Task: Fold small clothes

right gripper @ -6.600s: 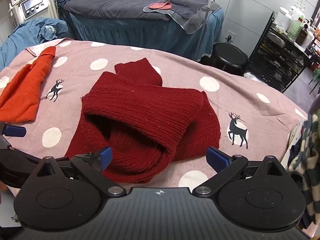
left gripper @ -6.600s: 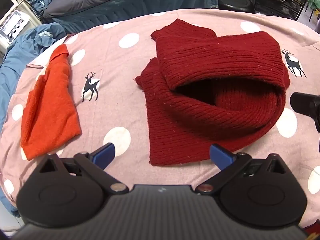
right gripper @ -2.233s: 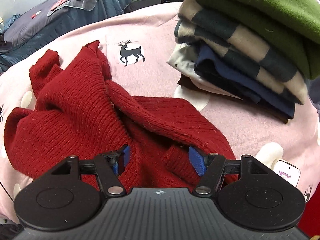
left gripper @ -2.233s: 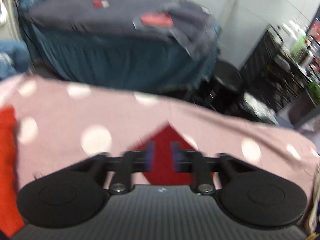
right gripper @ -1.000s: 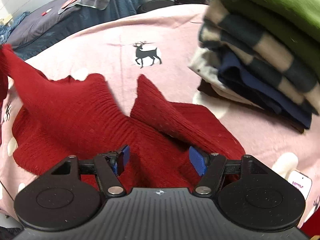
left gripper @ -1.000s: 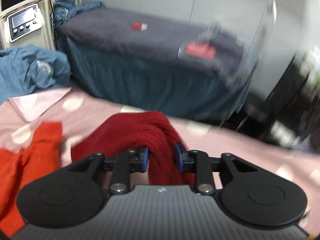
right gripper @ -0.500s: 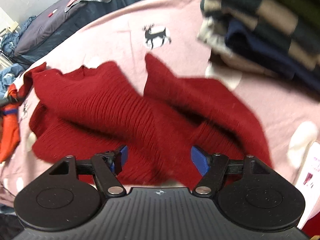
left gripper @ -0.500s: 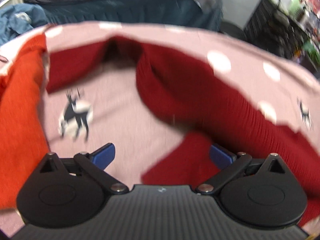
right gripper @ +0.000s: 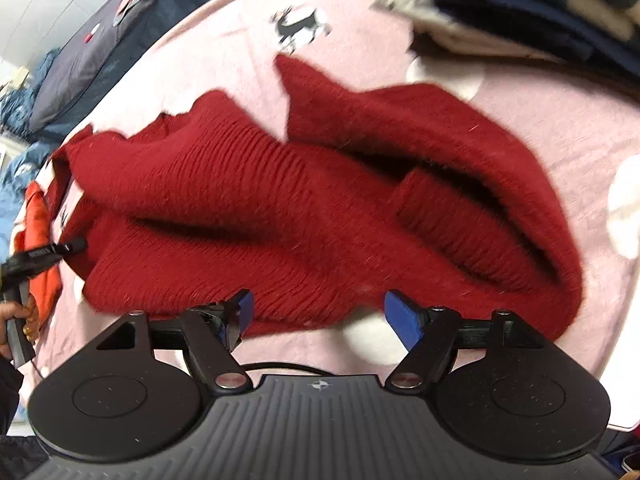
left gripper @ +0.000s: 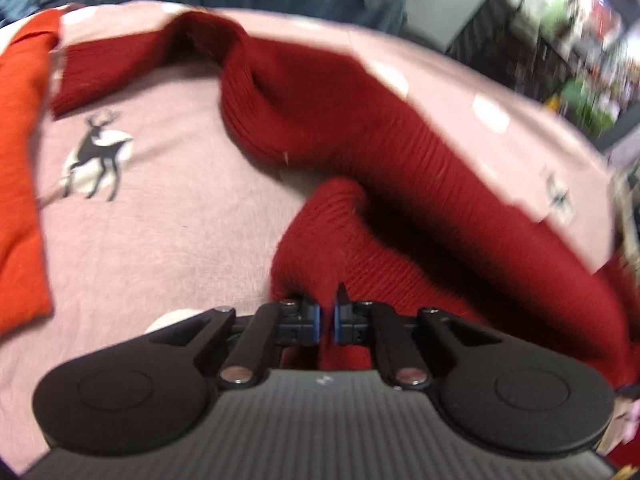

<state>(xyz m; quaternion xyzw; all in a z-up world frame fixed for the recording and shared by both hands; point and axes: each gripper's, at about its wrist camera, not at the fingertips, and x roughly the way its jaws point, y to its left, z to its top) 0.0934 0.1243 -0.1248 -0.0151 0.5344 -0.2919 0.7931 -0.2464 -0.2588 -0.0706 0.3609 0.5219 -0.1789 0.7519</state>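
Note:
A dark red knit sweater (left gripper: 384,148) lies crumpled on the pink spotted cloth (left gripper: 168,216). My left gripper (left gripper: 326,320) is shut on the sweater's near edge, with red knit pinched between its blue pads. In the right wrist view the same sweater (right gripper: 280,208) spreads across the middle. My right gripper (right gripper: 318,312) is open and empty, just in front of the sweater's near hem. The left gripper also shows at the sweater's far left end in that view (right gripper: 44,256).
An orange garment (left gripper: 20,160) lies at the left of the cloth. A stack of folded clothes (right gripper: 540,8) stands at the far right. A bed with dark covers (right gripper: 100,40) lies beyond the table.
My left gripper was open half a second ago and has shut on the sweater's edge. The right gripper has stayed open and drawn back a little from the sweater.

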